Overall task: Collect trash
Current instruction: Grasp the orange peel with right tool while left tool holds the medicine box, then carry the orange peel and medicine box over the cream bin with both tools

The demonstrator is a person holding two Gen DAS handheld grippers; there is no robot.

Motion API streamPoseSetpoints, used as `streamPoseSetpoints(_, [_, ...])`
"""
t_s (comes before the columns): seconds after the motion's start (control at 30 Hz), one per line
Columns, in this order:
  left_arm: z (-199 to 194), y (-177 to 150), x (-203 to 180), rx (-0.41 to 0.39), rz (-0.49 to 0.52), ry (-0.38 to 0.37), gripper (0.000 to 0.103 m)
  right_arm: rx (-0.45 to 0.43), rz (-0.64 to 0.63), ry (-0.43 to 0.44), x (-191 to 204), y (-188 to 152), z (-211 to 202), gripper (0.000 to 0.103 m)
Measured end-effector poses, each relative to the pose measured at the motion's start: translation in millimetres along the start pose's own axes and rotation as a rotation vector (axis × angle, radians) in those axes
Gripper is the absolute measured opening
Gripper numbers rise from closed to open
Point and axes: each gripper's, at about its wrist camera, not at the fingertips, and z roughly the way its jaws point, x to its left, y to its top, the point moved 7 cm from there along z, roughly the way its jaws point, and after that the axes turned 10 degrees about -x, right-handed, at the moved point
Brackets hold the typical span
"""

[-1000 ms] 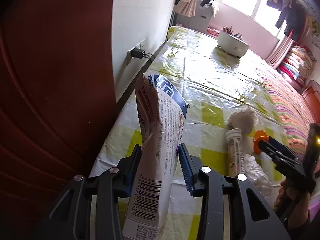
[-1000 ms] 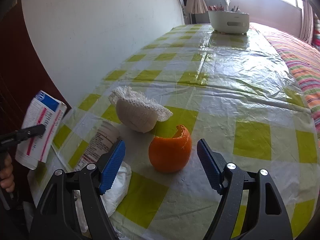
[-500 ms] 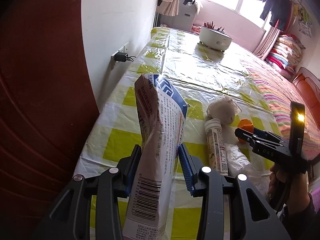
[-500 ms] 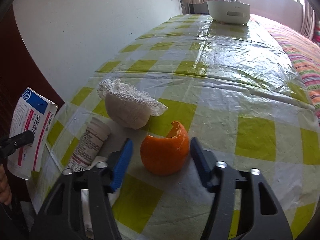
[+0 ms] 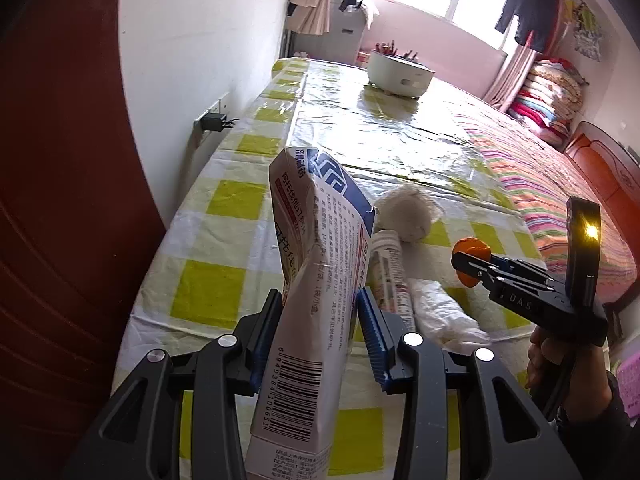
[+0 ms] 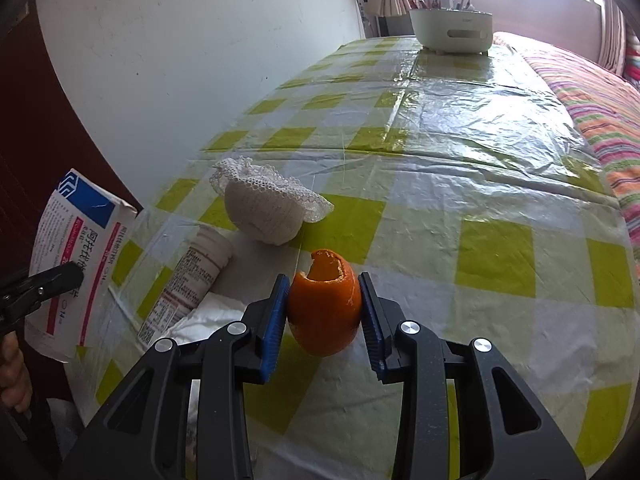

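Note:
My left gripper [image 5: 319, 300] is shut on a crumpled white-and-blue medicine box [image 5: 320, 240], held upright above the near left edge of the table. In the right wrist view that box [image 6: 80, 240] hangs at the far left. My right gripper [image 6: 323, 292] is closing on an orange peel shell [image 6: 324, 312]; both blue pads press its sides as it stands on the tablecloth. A white pill bottle [image 6: 192, 276] lies on its side to the left. Behind it sits a white lace-edged bundle [image 6: 264, 216]. A crumpled white wrapper [image 5: 440, 312] lies by the bottle.
The table [image 6: 480, 160] has a yellow-checked cloth under clear plastic. A white pot [image 5: 398, 74] stands at its far end. A wall with a plugged socket [image 5: 214, 122] runs along the left, with a dark red door nearer. A striped bed [image 5: 540, 200] lies to the right.
The right gripper's jaws have drawn in from wide apart until they press the orange peel. The left gripper with the box has pulled back from the table, so more of the table shows.

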Motion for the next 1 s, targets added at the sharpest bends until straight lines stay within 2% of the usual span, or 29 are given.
streamPoseSetpoints(0.7, [5.5,-11.7,-77.9,0.011,0.117,-0.097,0.039,-0.098,0.038,-0.058,-46.1,-4.8,-68.5,0.034])
streamPoseSetpoints(1.0, [-2.6,-17.2,-125.9,-0.006,0.178,-0.149,0.039,-0.15,0.072,-0.094,-78.2,-7.8,-105.6,0.034])
